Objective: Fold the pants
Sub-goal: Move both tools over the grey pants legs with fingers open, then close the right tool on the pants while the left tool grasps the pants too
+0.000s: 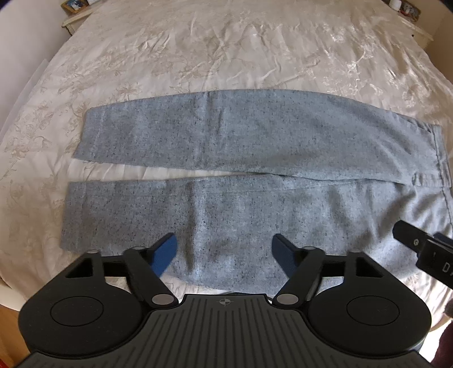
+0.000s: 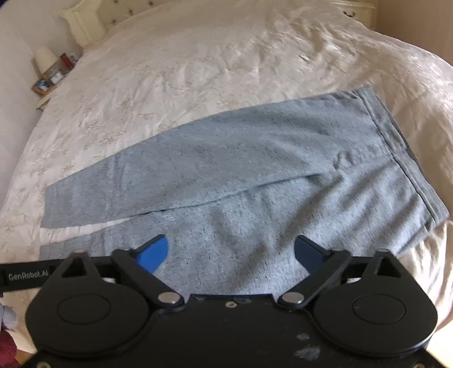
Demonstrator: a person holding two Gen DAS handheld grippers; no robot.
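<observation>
Grey flecked pants [image 1: 226, 136] lie flat on the bed, both legs running left and the waistband [image 1: 441, 158] at the right. My left gripper [image 1: 224, 243] hovers open over the near leg, close to its near edge, with nothing pinched between its blue pads. The right gripper's black body [image 1: 419, 246] shows at the right edge. In the right wrist view the pants [image 2: 254, 158] spread out with the waistband [image 2: 396, 141] at the right. My right gripper [image 2: 231, 243] stands wide open above the near hip area, with fabric below it but not held.
A cream floral bedspread [image 1: 226, 51] covers the bed [image 2: 198, 62] all around the pants. A nightstand with a picture frame [image 1: 73, 8] stands at the far left, and another [image 1: 410, 14] at the far right. A white headboard [image 2: 85, 22] and a cluttered nightstand [image 2: 48, 76] are far left.
</observation>
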